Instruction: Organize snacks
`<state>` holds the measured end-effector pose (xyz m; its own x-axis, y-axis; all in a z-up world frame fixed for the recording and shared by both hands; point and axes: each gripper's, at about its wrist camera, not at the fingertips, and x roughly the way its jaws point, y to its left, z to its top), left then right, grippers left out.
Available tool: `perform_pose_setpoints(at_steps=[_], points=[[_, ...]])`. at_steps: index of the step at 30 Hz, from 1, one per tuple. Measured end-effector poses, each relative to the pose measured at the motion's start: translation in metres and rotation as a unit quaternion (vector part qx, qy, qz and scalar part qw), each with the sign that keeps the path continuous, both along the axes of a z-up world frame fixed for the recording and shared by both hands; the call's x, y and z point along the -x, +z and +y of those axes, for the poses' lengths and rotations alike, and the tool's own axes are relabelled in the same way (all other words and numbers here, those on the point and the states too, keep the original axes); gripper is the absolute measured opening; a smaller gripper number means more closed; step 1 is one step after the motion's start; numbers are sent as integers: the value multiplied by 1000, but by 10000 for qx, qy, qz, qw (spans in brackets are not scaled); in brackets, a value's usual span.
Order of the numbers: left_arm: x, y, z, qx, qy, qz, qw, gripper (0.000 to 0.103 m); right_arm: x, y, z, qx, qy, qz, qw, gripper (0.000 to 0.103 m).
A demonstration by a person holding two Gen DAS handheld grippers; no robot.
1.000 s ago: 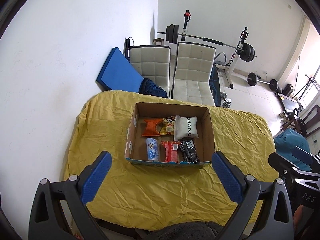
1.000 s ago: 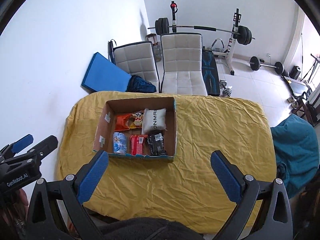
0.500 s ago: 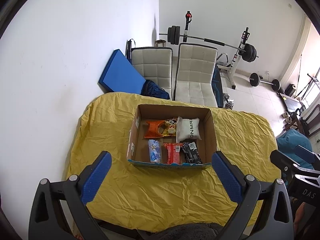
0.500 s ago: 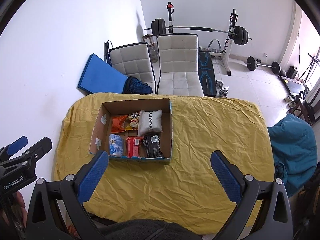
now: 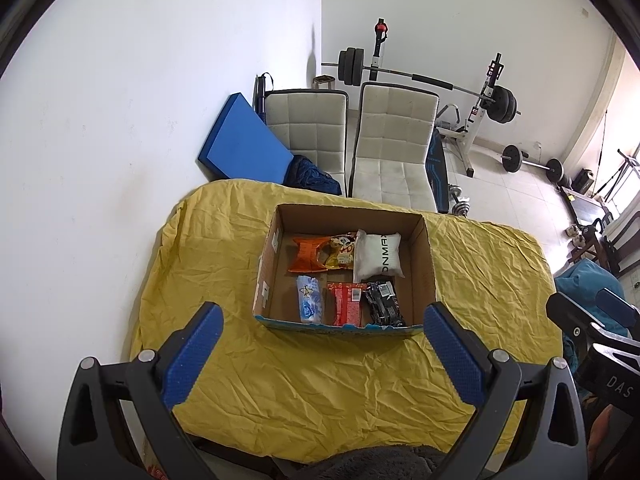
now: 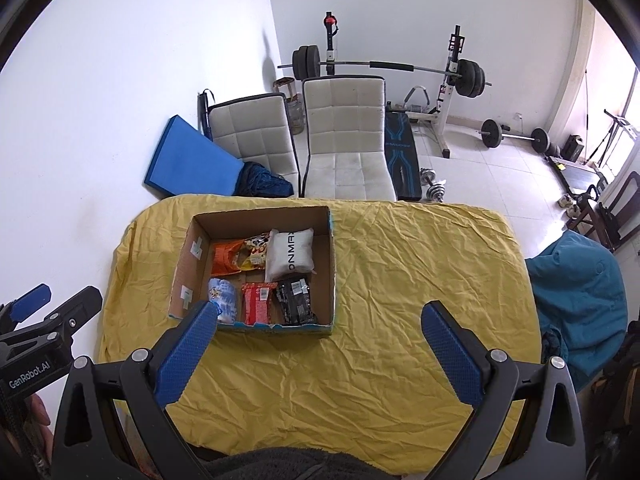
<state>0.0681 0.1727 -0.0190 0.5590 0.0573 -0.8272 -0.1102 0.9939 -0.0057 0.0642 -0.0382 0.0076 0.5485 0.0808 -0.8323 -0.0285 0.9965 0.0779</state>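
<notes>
Both grippers (image 5: 320, 320) (image 6: 316, 318) splayed above table (image 5: 360, 392)

Table w/ wrinkled yellow cloth (image 5: 360, 380); open cardboard box (image 5: 428, 264) sits directly on it, toward far-left side.

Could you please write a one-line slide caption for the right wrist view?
Open right hand-held gripper poised above the yellow tablecloth, facing a cardboard box holding five snack packets.
</notes>
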Motion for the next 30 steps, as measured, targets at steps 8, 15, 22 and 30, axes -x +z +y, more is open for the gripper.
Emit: perform_pose_setpoints(at_steps=[8,15,22,30], points=[[-1,-3,-4,11,-50,8,10000,103,1,0,0,72,-121,-52,9999,103],[-1,-3,-6,49,-62,33,10000,103,4,1,-5,110,-257,-95,9996,103],[0,-4,-9,93,-71,76,9999,103,6,0,-5,145,-208,-70,9997,103],[3,-9,-5,155,10,162,9997,103,12,-9,0,158,-65,96,9998,103]])
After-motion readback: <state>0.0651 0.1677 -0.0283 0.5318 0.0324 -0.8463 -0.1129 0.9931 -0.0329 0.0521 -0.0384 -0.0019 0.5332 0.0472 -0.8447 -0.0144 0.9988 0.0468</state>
